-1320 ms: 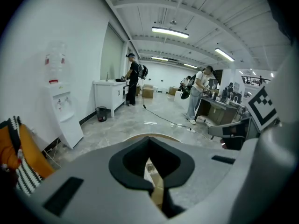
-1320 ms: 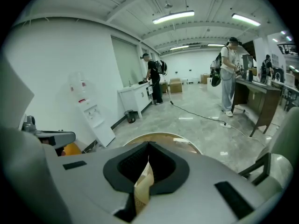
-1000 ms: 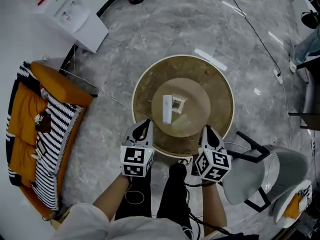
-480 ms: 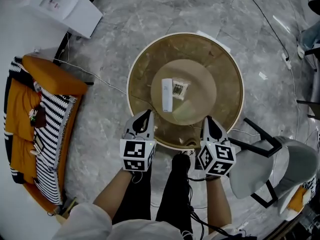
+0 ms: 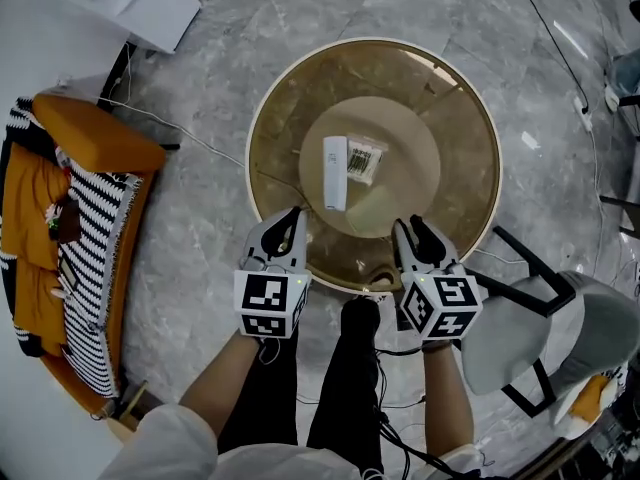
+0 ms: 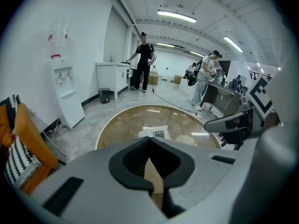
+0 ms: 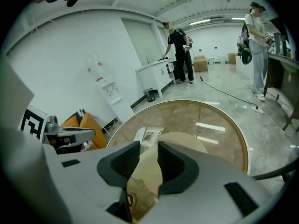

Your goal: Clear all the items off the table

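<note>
I have the left gripper [image 6: 149, 140] with its jaws together and nothing in them. The right gripper's [image 7: 148, 148] jaws have just been opening and stand apart, empty. Ahead of both sets of tips, on the round amber glass table [image 5: 450, 98], lies a slim white rectangular box [image 5: 335, 172]. Just beside it is a clear plastic packet with a barcode label [image 5: 365, 160].

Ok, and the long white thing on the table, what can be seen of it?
The long white thing is a slim, plain oblong, perhaps a box; too small to tell. It lies flat near the middle of the round glass table, alongside a clear packet with a barcode label, close to or touching it.
</note>
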Tool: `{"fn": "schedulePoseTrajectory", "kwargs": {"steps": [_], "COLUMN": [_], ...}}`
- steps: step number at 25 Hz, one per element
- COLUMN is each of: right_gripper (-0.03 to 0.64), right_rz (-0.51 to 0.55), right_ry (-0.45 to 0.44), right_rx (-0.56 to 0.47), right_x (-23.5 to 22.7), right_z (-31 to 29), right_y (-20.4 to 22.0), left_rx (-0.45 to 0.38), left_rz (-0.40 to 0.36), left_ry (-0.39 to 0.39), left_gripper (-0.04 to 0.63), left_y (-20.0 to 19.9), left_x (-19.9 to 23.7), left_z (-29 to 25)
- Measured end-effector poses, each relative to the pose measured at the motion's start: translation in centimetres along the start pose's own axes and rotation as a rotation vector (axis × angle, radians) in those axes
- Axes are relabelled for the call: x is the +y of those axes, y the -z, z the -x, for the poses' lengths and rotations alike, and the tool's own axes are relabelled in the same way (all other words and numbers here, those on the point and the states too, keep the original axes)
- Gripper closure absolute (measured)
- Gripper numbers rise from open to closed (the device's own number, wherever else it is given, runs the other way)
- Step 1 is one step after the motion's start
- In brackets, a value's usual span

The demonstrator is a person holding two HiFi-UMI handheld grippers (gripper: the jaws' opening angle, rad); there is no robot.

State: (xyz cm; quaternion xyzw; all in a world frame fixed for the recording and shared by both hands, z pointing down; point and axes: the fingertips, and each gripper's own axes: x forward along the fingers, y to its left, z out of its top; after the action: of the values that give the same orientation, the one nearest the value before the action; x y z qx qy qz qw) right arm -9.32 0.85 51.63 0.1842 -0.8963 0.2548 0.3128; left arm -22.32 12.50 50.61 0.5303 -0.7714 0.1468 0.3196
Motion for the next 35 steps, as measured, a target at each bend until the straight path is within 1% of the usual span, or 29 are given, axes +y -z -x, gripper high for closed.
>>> {"fn": "schedulePoseTrajectory", "kwargs": {"steps": [2, 6, 10, 12, 17, 21, 25, 28, 30, 32, 35], "right_gripper": [0.482, 0.456, 0.424, 0.402, 0.377, 0.373, 0.373, 0.374, 0.386, 0.447, 0.483], "right_rz": [0.033, 0.115, 0.167, 0.189, 0.229, 0.262, 0.264, 0.258, 0.257, 0.26, 0.268], "right_ry": [-0.031, -0.077, -0.133, -0.175, -0.301, -0.404, -0.494, -0.563, -0.588, -0.601, -0.618], "right_rx": [0.026, 0.08, 0.129, 0.151, 0.202, 0.262, 0.312, 0.332, 0.333, 0.337, 0.348], "right_x": [-0.1, -0.5, -0.9, -0.8, -0.7, -0.4, -0.4, 0.0, 0.2, 0.2, 0.4], "right_z": [-0.9, -2.7, -3.9, -4.3, -5.2, -5.7, -6.1, -6.1, -6.2, -6.4, -6.6], "right_y": [0.6, 1.3, 2.0, 2.2, 2.6, 3.6, 4.7, 5.2, 5.3, 5.4, 5.7], "left_rx": [0.01, 0.021, 0.033, 0.045, 0.064, 0.073, 0.082, 0.091, 0.095, 0.101, 0.109], "left_rz": [0.006, 0.005, 0.011, 0.013, 0.025, 0.036, 0.037, 0.038, 0.039, 0.04, 0.039], "left_ry": [-0.005, -0.007, -0.006, -0.006, -0.018, -0.027, -0.025, -0.021, -0.017, -0.014, -0.008], "left_gripper": [0.592, 0.592, 0.592, 0.592, 0.592, 0.592, 0.592, 0.592, 0.592, 0.592, 0.592], "left_y": [0.9, 1.9, 2.5, 2.8, 3.3, 3.3, 3.5, 3.7, 3.8, 3.9, 4.1], "left_x": [0.4, 0.8, 0.8, 0.8, 1.0, 1.1, 0.8, 0.4, 0.3, 0.1, -0.2], "left_z": [-0.5, -1.3, -1.7, -1.9, -2.8, -3.3, -3.9, -4.2, -4.4, -4.6, -4.9]}}
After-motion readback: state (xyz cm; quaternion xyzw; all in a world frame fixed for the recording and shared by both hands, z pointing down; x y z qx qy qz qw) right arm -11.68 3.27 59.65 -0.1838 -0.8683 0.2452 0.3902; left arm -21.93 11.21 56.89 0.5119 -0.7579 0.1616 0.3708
